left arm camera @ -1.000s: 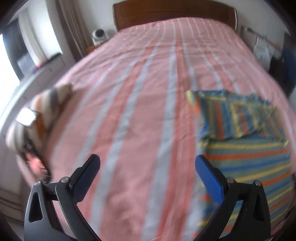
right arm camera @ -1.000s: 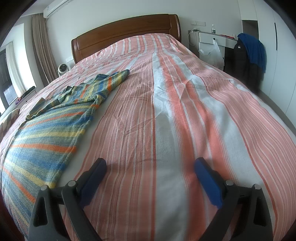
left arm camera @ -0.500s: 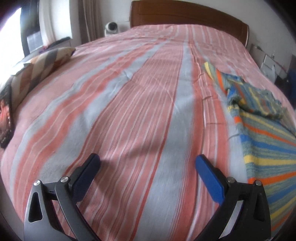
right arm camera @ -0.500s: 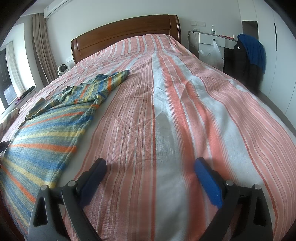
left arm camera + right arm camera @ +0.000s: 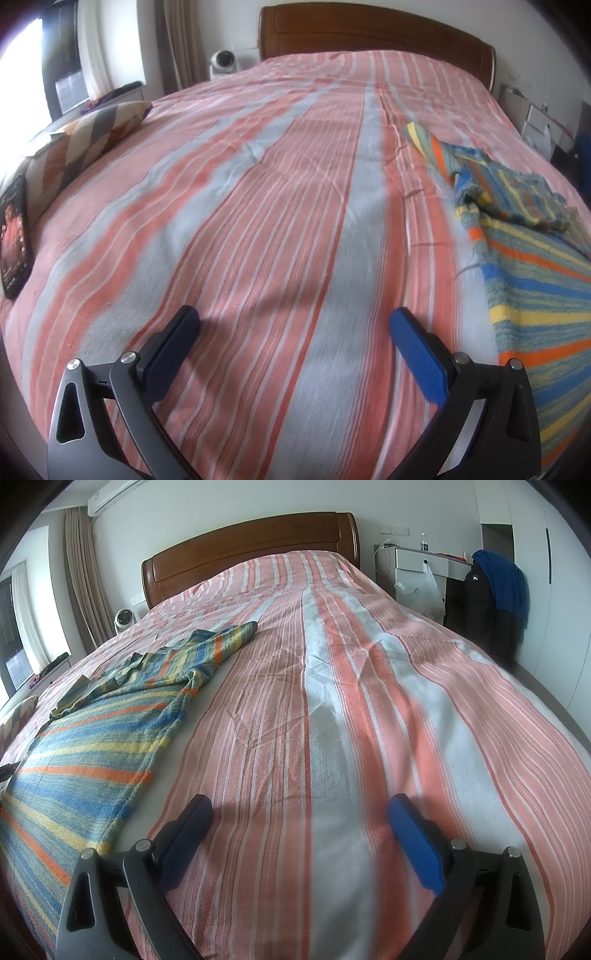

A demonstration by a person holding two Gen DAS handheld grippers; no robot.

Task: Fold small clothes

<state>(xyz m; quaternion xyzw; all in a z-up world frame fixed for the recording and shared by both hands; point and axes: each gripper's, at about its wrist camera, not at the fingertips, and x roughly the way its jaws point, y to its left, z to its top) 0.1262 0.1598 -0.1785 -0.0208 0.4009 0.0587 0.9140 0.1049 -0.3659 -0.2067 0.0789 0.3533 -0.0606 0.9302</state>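
A striped knit garment in blue, yellow, orange and green (image 5: 532,266) lies spread on the bed, its upper part rumpled. In the left wrist view it is at the right; in the right wrist view it (image 5: 92,738) is at the left. My left gripper (image 5: 293,325) is open and empty, low over the bare bedspread to the left of the garment. My right gripper (image 5: 299,812) is open and empty, low over the bedspread to the right of the garment. Neither touches the garment.
The bed has a pink, orange and grey striped bedspread (image 5: 258,221) and a wooden headboard (image 5: 251,550). A patterned cushion (image 5: 85,140) and a dark tablet or book (image 5: 14,232) lie at the bed's left edge. A chair with dark clothes (image 5: 491,598) stands at the right.
The left gripper's view swung left and steadied: the garment slid from the lower centre-right to the far right. The right gripper has barely moved. Both stay open.
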